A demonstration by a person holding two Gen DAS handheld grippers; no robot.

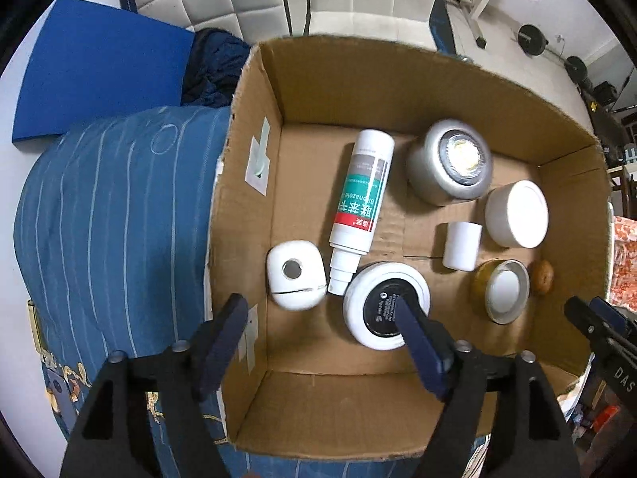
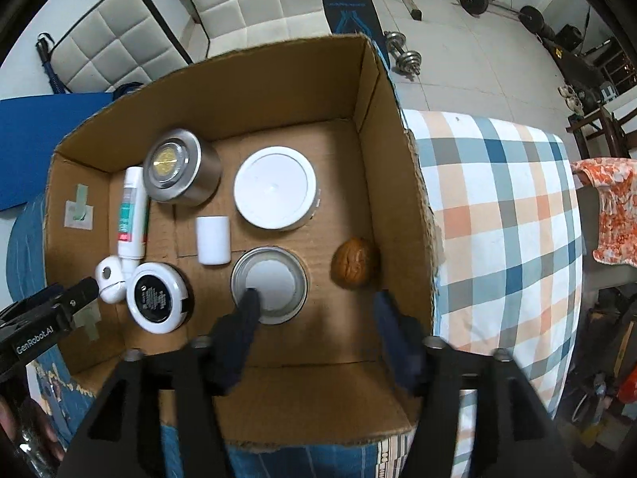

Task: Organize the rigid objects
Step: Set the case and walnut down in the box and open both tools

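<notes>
An open cardboard box (image 1: 398, 79) (image 2: 398, 167) holds several rigid objects: a white spray bottle (image 1: 360, 191) (image 2: 131, 215) lying flat, a silver tin (image 1: 450, 161) (image 2: 181, 171), a white-lidded jar (image 1: 515, 213) (image 2: 274, 193), a small white cap (image 1: 462, 245) (image 2: 213, 239), a metal tin (image 1: 501, 290) (image 2: 268, 285), a walnut (image 1: 542, 276) (image 2: 354, 263), a black-topped white jar (image 1: 384, 304) (image 2: 159, 296) and a white rounded case (image 1: 294, 275) (image 2: 109, 279). My left gripper (image 1: 320, 310) is open and empty over the box's near left. My right gripper (image 2: 316, 298) is open and empty above the near right.
The box rests on a blue striped cloth (image 1: 99, 219) and a checked cloth (image 2: 497, 219). A blue mat (image 1: 99, 67) lies at the left. White padded chairs (image 2: 254, 0) and dumbbells (image 2: 404, 55) stand on the tiled floor behind.
</notes>
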